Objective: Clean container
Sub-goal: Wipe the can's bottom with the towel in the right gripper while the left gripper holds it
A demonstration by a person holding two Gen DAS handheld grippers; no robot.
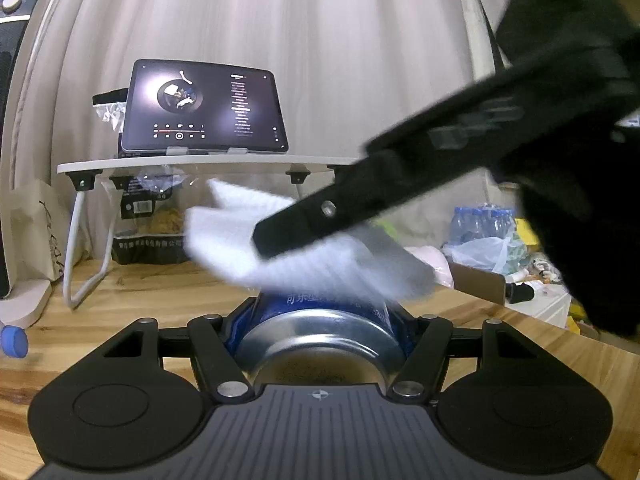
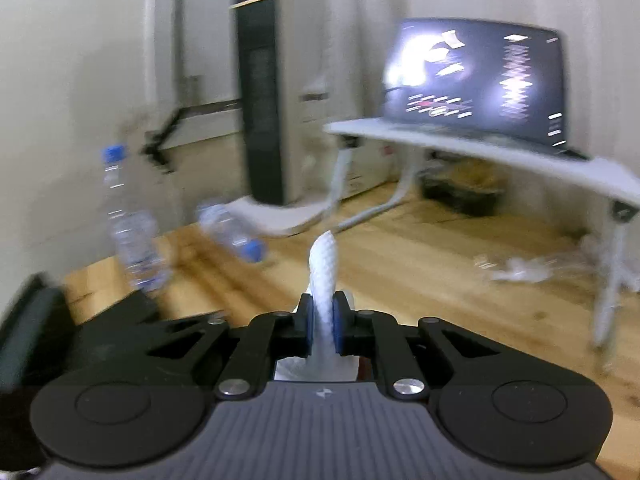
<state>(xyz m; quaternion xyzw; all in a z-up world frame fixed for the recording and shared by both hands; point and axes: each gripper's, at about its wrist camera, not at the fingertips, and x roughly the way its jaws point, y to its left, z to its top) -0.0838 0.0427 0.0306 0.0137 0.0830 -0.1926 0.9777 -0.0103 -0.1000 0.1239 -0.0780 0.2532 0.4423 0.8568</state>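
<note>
My left gripper (image 1: 320,320) is shut on a blue metal can (image 1: 324,332), held lying with its silver bottom toward the camera. My right gripper (image 2: 324,320) is shut on a white paper towel (image 2: 323,276) that sticks up between its blue pads. In the left wrist view the right gripper's black finger (image 1: 360,204) reaches in from the upper right and presses the towel (image 1: 280,240) on the top of the can. The towel is blurred with motion.
A tablet (image 1: 204,106) stands on a white riser shelf (image 1: 200,165) on the wooden table (image 1: 140,288). One water bottle stands (image 2: 128,220) and one lies (image 2: 232,232) at the left. A tower heater (image 2: 260,100) stands behind. Crumpled plastic (image 2: 516,268) lies under the shelf.
</note>
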